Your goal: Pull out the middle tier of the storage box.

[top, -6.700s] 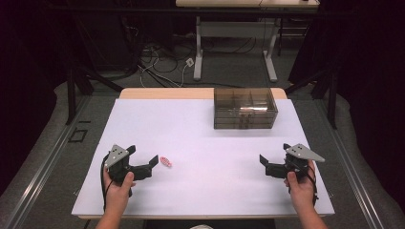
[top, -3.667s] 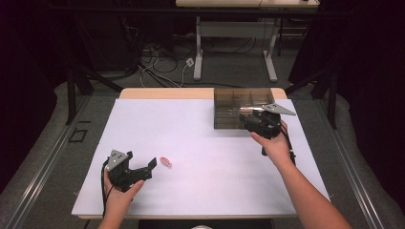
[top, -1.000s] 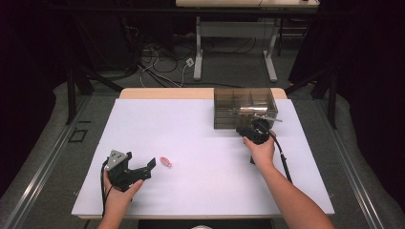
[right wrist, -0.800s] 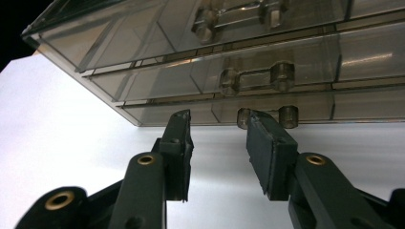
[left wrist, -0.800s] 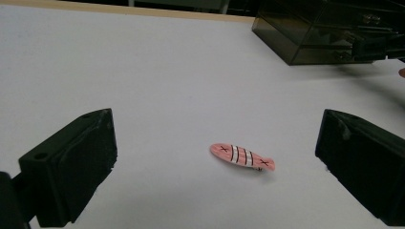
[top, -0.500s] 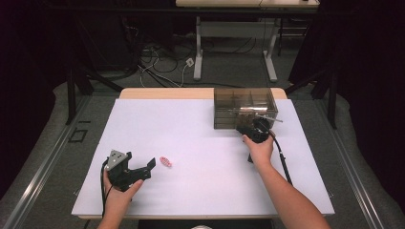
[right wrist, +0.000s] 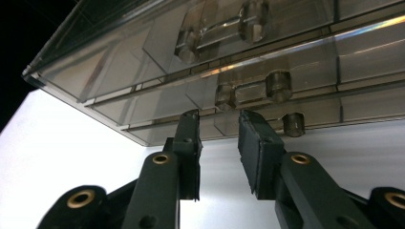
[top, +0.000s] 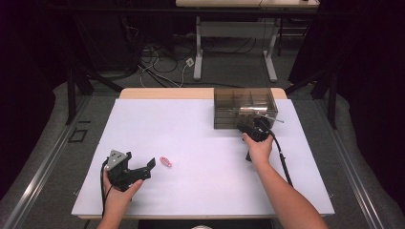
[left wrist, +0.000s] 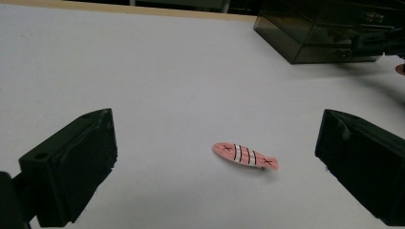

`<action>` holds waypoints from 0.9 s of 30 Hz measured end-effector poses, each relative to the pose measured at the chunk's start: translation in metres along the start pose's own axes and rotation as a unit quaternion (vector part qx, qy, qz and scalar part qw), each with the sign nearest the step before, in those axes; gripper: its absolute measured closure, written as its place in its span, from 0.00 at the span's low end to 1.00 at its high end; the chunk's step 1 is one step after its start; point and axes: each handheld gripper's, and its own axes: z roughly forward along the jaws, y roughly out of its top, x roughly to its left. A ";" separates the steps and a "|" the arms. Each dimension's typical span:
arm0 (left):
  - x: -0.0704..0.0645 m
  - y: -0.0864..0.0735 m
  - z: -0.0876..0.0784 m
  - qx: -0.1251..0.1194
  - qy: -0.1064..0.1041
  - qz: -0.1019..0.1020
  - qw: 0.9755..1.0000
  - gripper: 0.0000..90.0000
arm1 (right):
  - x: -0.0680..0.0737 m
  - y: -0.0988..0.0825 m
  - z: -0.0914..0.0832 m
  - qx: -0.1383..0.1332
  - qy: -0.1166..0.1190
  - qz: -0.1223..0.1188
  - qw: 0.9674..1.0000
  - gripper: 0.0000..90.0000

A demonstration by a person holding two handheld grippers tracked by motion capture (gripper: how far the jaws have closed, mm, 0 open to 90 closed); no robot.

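Now the right gripper (top: 249, 125) sits at the near front of the smoky drawer box (top: 244, 107), whose long side runs across the table's (top: 200, 191) far right. Its jaws have just been closing and stand narrow, either side of the lowest drawer's handle (right wrist: 224, 125); I cannot tell whether the pads press it yet. That handle lies straight ahead of the fingertips, so the next move looks like a pull toward the person. Well left of the box, the left gripper (top: 138, 172) gapes wide and empty, the pink fish clip (left wrist: 245, 155) just beyond its jaws.
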 end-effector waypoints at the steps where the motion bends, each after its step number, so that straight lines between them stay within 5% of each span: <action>1: 0.000 0.000 0.000 0.000 0.000 0.000 1.000 0.01 | 0.000 0.000 0.001 -0.010 0.004 0.002 1.000 0.79; 27: 0.000 -0.001 0.001 0.003 0.000 0.002 1.000 0.01 | -0.004 0.003 0.004 -0.017 0.007 0.067 0.998 0.87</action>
